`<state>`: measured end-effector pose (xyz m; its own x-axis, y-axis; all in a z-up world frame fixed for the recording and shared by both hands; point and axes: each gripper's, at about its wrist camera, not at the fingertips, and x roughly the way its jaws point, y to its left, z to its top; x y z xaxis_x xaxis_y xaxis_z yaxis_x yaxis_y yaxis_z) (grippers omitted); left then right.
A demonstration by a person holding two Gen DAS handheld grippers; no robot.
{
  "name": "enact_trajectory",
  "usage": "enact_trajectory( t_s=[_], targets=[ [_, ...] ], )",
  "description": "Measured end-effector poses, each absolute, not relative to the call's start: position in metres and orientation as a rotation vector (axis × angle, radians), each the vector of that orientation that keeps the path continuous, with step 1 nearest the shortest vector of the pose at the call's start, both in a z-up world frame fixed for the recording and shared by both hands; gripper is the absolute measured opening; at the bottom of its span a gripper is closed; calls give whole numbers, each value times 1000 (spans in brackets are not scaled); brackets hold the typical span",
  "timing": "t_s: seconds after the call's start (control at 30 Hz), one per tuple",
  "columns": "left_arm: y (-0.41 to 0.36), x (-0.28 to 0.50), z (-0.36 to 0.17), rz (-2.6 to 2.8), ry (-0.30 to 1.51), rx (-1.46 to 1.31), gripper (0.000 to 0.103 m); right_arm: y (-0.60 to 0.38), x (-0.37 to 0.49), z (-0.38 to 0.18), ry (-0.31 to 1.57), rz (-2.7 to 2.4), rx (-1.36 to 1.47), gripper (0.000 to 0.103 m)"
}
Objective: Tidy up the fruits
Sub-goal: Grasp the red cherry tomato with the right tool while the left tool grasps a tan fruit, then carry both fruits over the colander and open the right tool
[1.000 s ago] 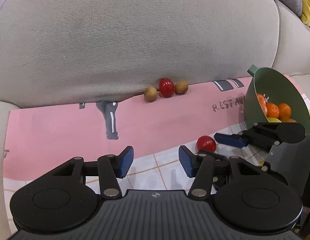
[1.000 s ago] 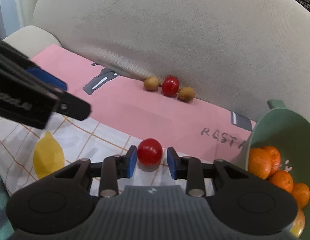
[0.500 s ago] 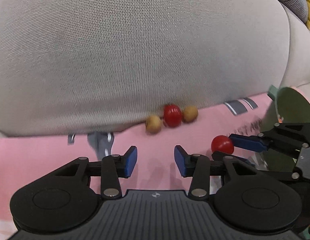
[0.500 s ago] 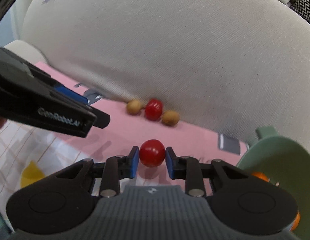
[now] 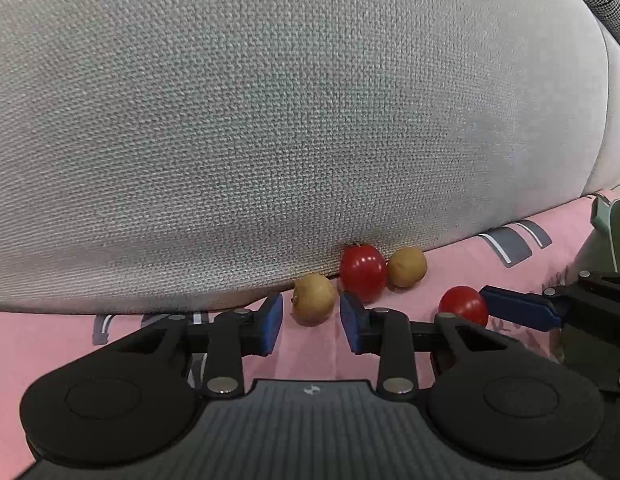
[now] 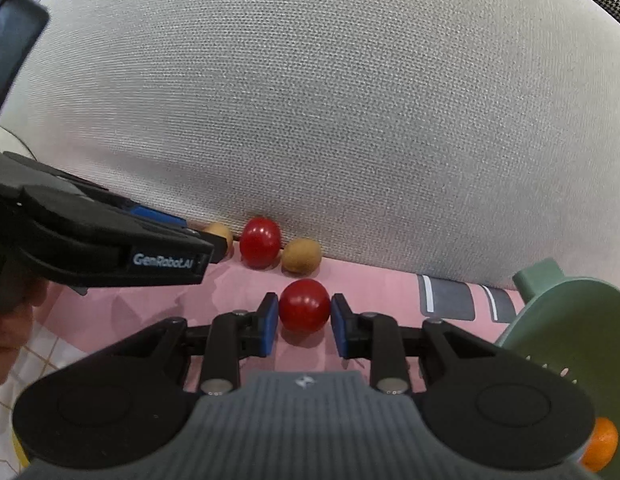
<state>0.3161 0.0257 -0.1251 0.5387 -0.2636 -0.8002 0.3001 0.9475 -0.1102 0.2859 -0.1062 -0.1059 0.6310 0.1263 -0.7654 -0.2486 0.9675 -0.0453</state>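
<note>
Brown fruit [image 6: 218, 233] half hidden behind left hand-held gripper [image 6: 213, 248].

Green bowl [image 6: 566, 320] cut off; orange [image 6: 600, 444] mostly hidden

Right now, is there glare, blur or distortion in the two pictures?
Left wrist view: sharp; small glare spots on the red tomato by the cushion; the fisheye bows the grey cushion. Right wrist view: sharp too; highlights on the held red tomato, a soft shadow under it; the left gripper looms large and dark.
</note>
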Motion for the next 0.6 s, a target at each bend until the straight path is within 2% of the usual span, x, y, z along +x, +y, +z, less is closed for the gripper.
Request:
enact_trajectory(
  t_s=[0.23,0.6],
  targets=[
    [22,324,-131,-345,956,38,28,-109,283,-105,864,221,-148,25],
    [21,301,-94,-310,931,32,28,-115,269,-78,821,249,-120,25]
  ],
)
